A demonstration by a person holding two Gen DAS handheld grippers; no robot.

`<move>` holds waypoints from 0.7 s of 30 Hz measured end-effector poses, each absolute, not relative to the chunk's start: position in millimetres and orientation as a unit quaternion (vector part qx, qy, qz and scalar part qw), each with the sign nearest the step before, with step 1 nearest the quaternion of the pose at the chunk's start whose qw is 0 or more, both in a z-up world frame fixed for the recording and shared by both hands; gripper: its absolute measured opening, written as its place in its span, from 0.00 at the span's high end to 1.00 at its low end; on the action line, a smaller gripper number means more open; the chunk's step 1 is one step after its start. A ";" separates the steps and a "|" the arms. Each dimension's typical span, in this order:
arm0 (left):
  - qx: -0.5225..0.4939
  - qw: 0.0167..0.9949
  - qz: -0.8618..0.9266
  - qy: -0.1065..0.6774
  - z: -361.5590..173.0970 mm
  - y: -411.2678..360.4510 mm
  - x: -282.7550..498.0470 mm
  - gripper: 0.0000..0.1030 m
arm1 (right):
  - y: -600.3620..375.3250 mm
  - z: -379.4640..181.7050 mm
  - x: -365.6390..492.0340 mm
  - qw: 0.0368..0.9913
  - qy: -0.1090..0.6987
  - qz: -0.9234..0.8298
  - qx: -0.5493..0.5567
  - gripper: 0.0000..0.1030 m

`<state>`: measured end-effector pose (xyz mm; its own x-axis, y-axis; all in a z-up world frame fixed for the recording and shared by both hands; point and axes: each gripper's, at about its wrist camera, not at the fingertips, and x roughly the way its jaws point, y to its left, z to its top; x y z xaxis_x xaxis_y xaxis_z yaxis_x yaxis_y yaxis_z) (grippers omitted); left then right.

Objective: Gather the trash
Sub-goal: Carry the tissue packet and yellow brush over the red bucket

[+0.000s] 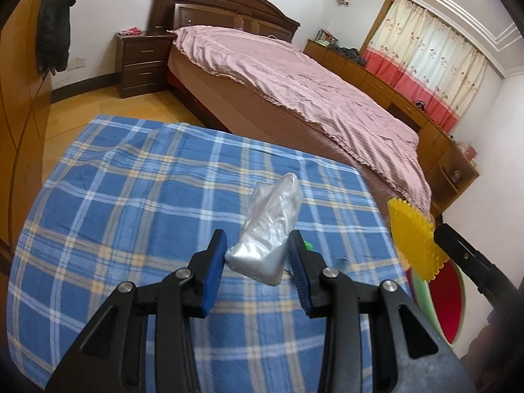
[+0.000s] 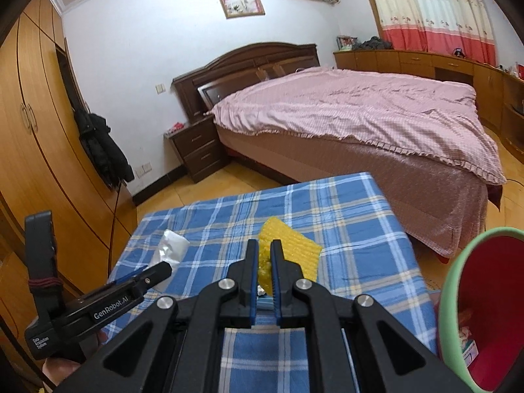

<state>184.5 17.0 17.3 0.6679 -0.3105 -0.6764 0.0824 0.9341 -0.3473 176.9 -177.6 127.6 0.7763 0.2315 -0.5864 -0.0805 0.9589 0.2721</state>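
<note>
My left gripper (image 1: 258,239) is shut on a crumpled silvery plastic wrapper (image 1: 267,229), held above the table with the blue plaid cloth (image 1: 131,196). The right wrist view shows this wrapper (image 2: 170,249) sticking out of the left gripper (image 2: 154,270) at the lower left. My right gripper (image 2: 264,245) is shut on a yellow piece of bubble wrap (image 2: 291,245), also lifted off the cloth (image 2: 344,213). From the left wrist view the yellow piece (image 1: 414,239) hangs at the right edge, with the right gripper (image 1: 440,234) behind it. A bin with a green rim (image 2: 458,262) and red inside stands at the table's right.
The bin's red inside (image 1: 445,298) lies below the yellow piece. Behind the table stand a bed with a pink cover (image 2: 360,108), a dark nightstand (image 2: 199,150) and a wooden wardrobe (image 2: 36,150) with a black coat (image 2: 101,150). A small green scrap (image 1: 308,245) lies on the cloth.
</note>
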 end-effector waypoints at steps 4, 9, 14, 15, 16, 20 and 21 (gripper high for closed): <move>-0.141 0.900 -0.122 0.393 22.8 6.1 174.4 0.62 | -189.4 135.4 158.9 0.939 0.312 0.076 0.125 0.92; -0.135 0.901 -0.137 0.390 30.6 -5.2 162.2 0.62 | -205.7 141.9 138.9 0.943 0.300 0.065 0.131 0.92; -0.132 0.898 -0.156 0.389 36.8 -18.3 151.0 0.62 | -222.4 148.0 120.0 0.946 0.289 0.052 0.137 0.92; -0.132 0.898 -0.160 0.389 38.0 -20.9 149.1 0.62 | -226.1 149.0 115.8 0.947 0.287 0.049 0.139 0.92; -0.131 0.897 -0.164 0.389 39.4 -23.7 147.2 0.62 | -229.5 149.6 112.3 0.947 0.286 0.046 0.140 0.92; -0.127 0.895 -0.178 0.387 44.7 -34.4 139.1 0.62 | -241.7 151.0 100.3 0.948 0.280 0.035 0.146 0.92; -0.127 0.895 -0.182 0.387 45.7 -36.7 137.6 0.62 | -245.4 151.6 96.5 0.948 0.278 0.032 0.148 0.92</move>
<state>137.6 -36.7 45.7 0.6336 -0.4237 -0.6473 0.2273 0.9017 -0.3677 96.5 -245.4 151.6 0.8429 0.1424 -0.5188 0.0229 0.9540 0.2990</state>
